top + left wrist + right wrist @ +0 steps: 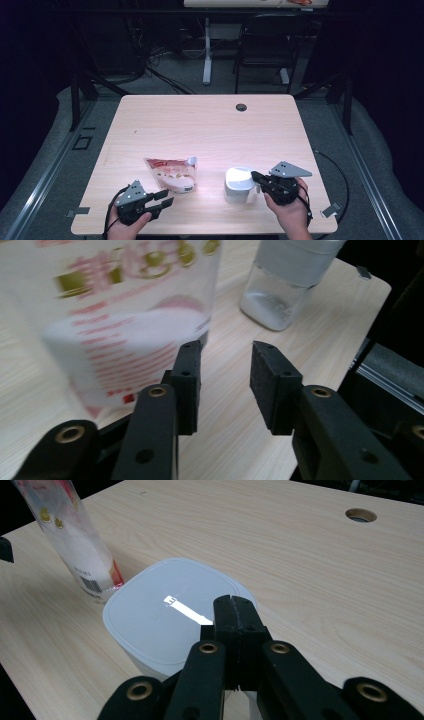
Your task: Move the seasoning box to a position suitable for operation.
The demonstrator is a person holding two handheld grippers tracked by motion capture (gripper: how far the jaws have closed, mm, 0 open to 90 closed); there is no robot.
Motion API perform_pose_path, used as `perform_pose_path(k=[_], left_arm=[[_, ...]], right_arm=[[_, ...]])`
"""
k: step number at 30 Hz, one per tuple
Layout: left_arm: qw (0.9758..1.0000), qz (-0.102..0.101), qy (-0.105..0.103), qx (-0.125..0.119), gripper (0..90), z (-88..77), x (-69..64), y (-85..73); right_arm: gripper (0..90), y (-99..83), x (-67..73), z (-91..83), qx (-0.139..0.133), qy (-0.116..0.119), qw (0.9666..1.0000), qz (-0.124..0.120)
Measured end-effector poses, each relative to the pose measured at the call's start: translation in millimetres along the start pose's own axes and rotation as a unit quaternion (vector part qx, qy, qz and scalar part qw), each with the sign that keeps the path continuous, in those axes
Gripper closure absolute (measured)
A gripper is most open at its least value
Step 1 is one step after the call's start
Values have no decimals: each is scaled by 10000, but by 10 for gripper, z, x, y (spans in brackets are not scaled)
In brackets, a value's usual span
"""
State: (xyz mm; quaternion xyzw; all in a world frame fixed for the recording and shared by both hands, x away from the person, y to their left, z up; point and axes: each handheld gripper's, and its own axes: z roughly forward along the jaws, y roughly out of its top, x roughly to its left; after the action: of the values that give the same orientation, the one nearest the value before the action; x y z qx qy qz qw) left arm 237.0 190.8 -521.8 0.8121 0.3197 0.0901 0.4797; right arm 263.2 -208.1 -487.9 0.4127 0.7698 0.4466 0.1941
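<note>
The left hand-held gripper (161, 198) is seen at the near left edge of the tabletop (210, 125), its jaws partly apart with nothing between the pads. Just ahead of its tips, and a little to their left in the left gripper view, a spouted refill pouch (172, 174) printed in red and gold is found, leaning on the wood and not touched. Farther off, to the right of those tips, a clear container (280, 295) with a white lid and a layer of white powder at its bottom is shown.

The right hand-held gripper (234, 611) is shown with its jaws pressed together, their tips resting over the near edge of the white lid (170, 615); whether a tab of the lid is pinched between them cannot be told. Beyond the lid, up and to the left of the tips, the lower end of the pouch with its barcode is seen.

Progress is judged as early: the lid is on the container, the pouch cap appears in place, and the pouch is not yet gripped. Gripping the pouch, opening both, and pouring are judged to remain.

The powder inside the container is given by the left gripper view; the flat, closed lid top is given by the right gripper view; the spacing of both hands is given by the high view.
</note>
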Motion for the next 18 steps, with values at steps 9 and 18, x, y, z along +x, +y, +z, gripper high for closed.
perform_pose_path(k=[9,18], left_arm=[[9996,203,-187,23,718,278,-234,194],[9983,333,-481,46,765,577,-430,360]], right_arm=[[900,-18,-23,-15,-23,-25,10000,30],[900,-34,-32,-19,-73,-52,9999,112]])
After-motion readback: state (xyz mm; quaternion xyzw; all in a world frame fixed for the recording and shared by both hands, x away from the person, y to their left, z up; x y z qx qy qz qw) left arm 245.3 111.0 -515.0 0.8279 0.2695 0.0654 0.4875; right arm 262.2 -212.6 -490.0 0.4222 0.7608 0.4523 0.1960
